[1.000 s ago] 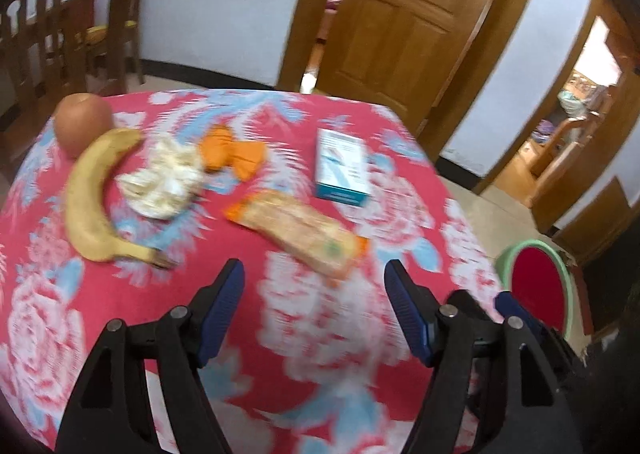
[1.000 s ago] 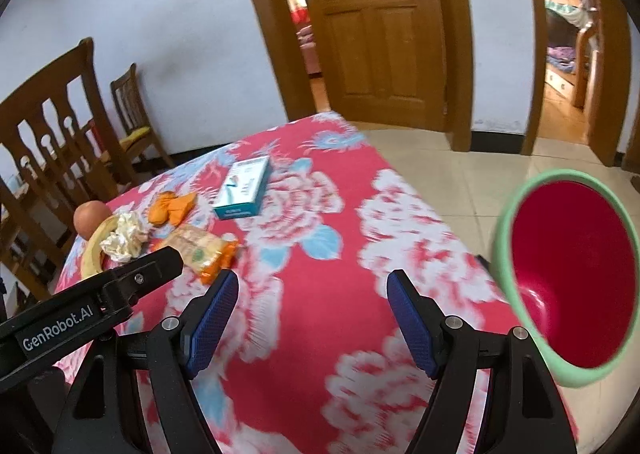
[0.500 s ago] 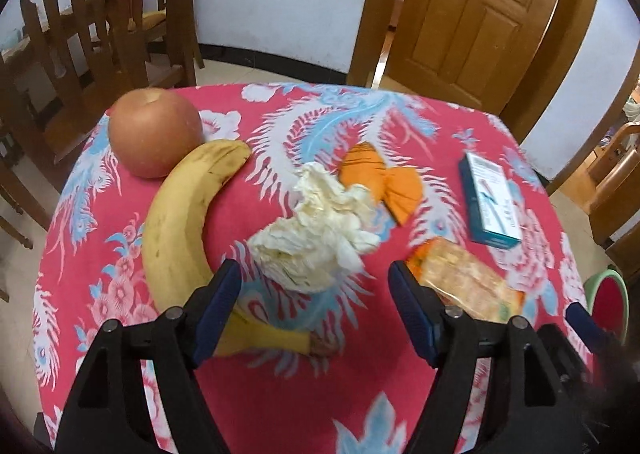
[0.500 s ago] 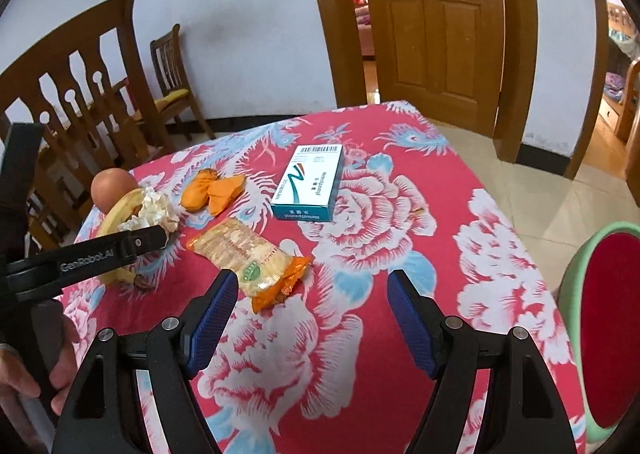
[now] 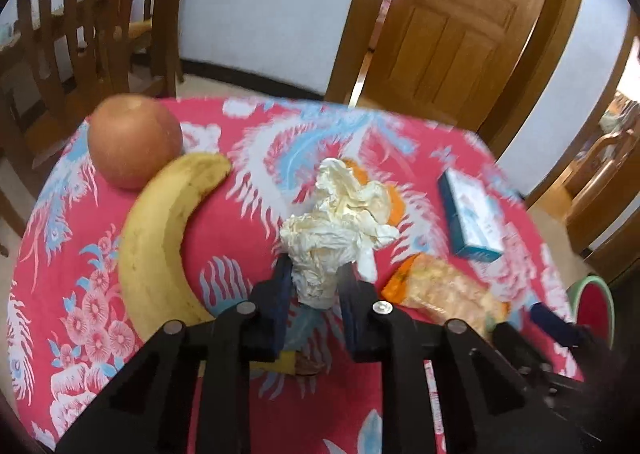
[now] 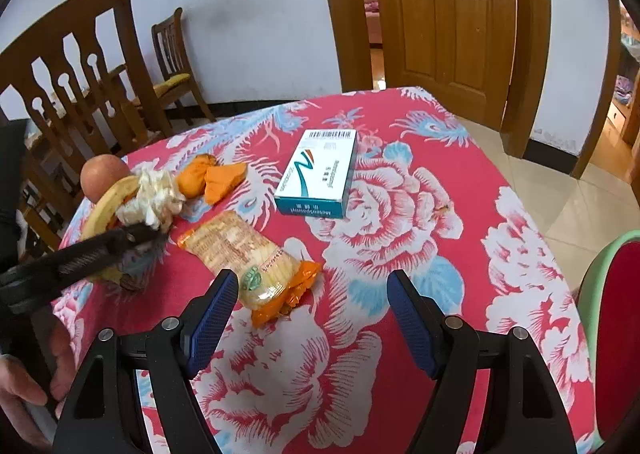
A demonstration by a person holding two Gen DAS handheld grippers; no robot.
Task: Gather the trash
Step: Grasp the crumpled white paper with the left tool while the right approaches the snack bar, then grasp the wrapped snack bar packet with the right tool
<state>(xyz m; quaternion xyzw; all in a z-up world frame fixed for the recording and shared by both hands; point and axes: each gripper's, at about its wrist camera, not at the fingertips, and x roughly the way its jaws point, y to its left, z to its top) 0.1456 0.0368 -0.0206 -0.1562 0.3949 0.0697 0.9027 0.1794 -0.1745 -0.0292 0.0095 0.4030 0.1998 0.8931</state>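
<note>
Clamping the crumpled tissue (image 5: 336,230) beside the banana (image 5: 160,238), the left gripper (image 5: 314,290) has just closed; the right gripper (image 6: 312,314) gapes empty, wrapper (image 6: 244,254) and peels (image 6: 212,178) remain.

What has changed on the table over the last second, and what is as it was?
The left gripper swung over from the snack packet to the crumpled tissue; its jaws have just been closing and now pinch the tissue's lower end. The right gripper came nearer the snack packet, jaws wide, holding nothing. The apple, banana, orange peel and blue box lie where they were.
</note>
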